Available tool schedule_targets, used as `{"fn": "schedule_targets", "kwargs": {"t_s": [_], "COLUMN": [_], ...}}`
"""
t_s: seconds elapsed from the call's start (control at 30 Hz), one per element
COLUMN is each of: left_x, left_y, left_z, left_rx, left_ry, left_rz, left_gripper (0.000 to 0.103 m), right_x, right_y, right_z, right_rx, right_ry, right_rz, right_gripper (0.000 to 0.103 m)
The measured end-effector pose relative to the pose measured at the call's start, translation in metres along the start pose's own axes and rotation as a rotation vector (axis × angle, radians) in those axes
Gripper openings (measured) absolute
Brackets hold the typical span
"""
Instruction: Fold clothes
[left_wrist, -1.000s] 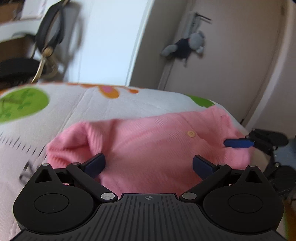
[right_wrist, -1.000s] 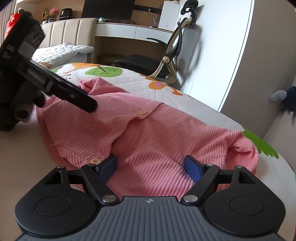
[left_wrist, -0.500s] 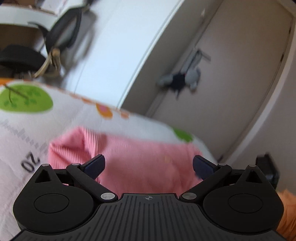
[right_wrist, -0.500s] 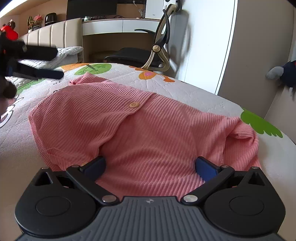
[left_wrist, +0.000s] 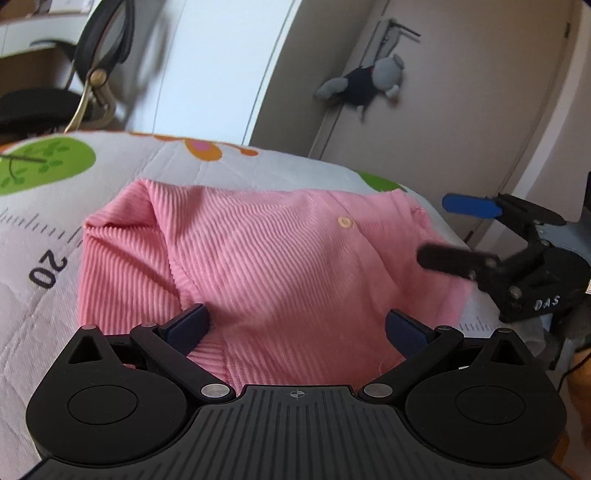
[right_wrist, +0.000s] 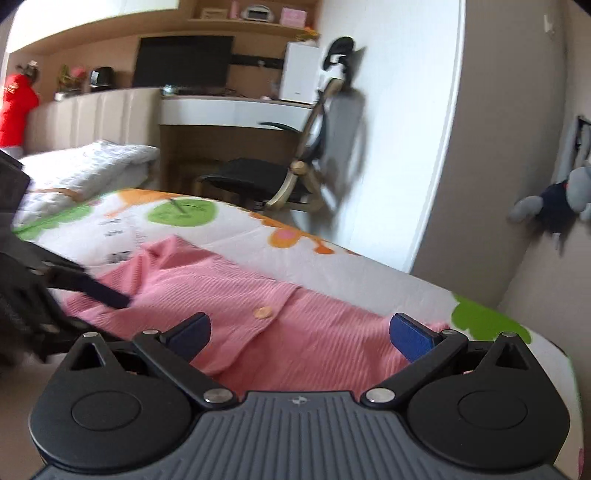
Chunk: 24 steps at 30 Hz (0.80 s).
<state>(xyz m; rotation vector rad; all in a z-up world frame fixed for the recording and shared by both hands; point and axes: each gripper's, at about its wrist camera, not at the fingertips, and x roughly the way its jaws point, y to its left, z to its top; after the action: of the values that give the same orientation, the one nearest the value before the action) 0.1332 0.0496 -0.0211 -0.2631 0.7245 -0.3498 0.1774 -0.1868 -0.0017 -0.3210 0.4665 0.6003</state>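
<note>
pink sweater (left_wrist: 266, 266) is lying folded up on the bed cover (left_wrist: 44, 229), button facing up. left gripper (left_wrist: 295, 326) tilts down over its near edge with jaws spread wide, nothing in them, sweater just under the gap. right gripper (right_wrist: 301, 334) is the same deal, jaws as wide as they go, gripping nothing, angled down at the sweater. from the left camera it sits out at 3 o'clock, off the sweater's edge.

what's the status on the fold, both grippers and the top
Left hand-held gripper open, empty. Right hand-held gripper open, empty. Pink top lies folded on the bed, one button showing. Nothing in the way.
</note>
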Motion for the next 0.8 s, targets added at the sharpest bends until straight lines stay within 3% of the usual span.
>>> {"fn": "schedule_targets", "kwargs": {"t_s": [0.1,0.2,0.27,0.4,0.47,0.5,0.53,0.6,0.67,0.7,0.73,0.8], "left_x": [-0.004,-0.028,-0.048,-0.050,-0.049,-0.044,-0.038,-0.028,-0.020,-0.018,-0.017,-0.021], "left_y": [0.007,0.016,0.025,0.036,0.041,0.043,0.045,0.041,0.036,0.034,0.033,0.037], "left_z": [0.004,0.007,0.009,0.005,0.002,0.001,-0.001,-0.001,-0.001,-0.001,0.001,0.007], "left_rx": [-0.036,-0.107,-0.107,-0.077,-0.062,-0.058,-0.066,-0.042,0.006,0.024,0.030,-0.023], "left_ry": [0.016,-0.034,-0.088,-0.069,-0.054,-0.040,-0.022,-0.030,-0.035,-0.038,-0.036,-0.026], "left_rz": [-0.014,-0.006,0.067,0.246,0.336,0.349,0.341,0.340,0.339,0.335,0.322,0.256], "left_gripper": [0.103,0.103,0.103,0.101,0.092,0.074,0.067,0.068,0.064,0.056,0.036,0.016], "right_x": [0.029,0.035,0.034,0.029,0.021,0.016,0.013,0.013,0.016,0.015,0.010,-0.006], "right_y": [-0.003,-0.010,-0.010,0.000,0.010,0.015,0.017,0.020,0.022,0.023,0.024,0.032], "right_z": [-0.010,-0.016,-0.017,-0.017,-0.015,-0.014,-0.012,-0.012,-0.015,-0.016,-0.015,-0.011], "right_rx": [0.011,0.041,0.041,-0.009,-0.056,-0.075,-0.081,-0.102,-0.112,-0.106,-0.100,-0.099], "right_ry": [0.083,0.103,0.098,0.073,0.044,0.028,0.025,0.059,0.079,0.079,0.060,0.003], "right_rz": [-0.037,-0.037,-0.038,-0.073,-0.093,-0.082,-0.061,-0.031,-0.045,-0.054,-0.043,0.013], "right_gripper": [0.103,0.103,0.103,0.103,0.103,0.103,0.103,0.103,0.103,0.103,0.103,0.103]}}
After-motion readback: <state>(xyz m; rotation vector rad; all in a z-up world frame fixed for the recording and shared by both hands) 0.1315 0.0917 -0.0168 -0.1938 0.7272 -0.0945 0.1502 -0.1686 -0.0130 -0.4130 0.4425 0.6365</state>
